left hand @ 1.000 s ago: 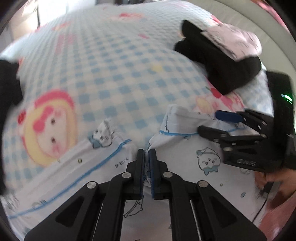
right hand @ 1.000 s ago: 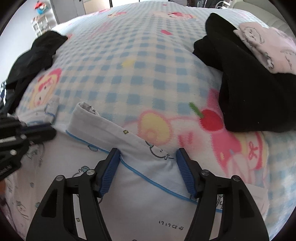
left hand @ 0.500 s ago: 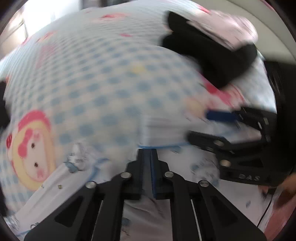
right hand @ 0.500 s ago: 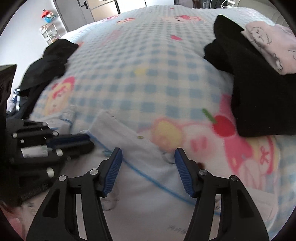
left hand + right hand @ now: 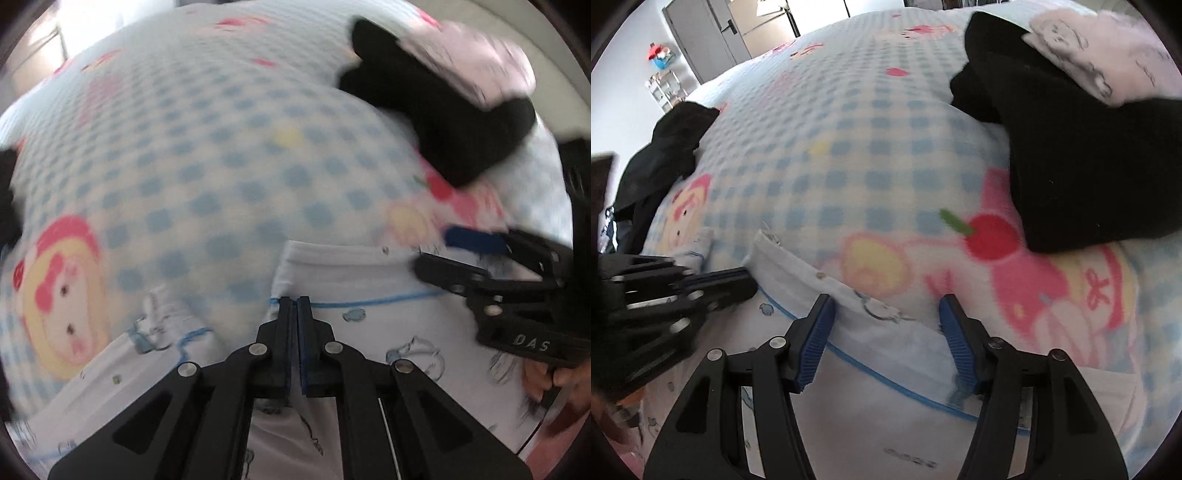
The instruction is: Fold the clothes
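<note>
Left gripper (image 5: 294,301) clamped on white pyjama top (image 5: 369,332) at its blue-piped edge, right gripper (image 5: 886,317) spread wide over the same hem, checked blanket (image 5: 849,166) beneath.

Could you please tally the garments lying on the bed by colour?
White with blue trim: 1, the white garment at the near edge.
Black: 2, the black pile at left and the black garment at right.
Pink: 1, the pink garment on the right one.
Total: 4

Black tool (image 5: 886,312), blue ribbed pads (image 5: 816,341)
</note>
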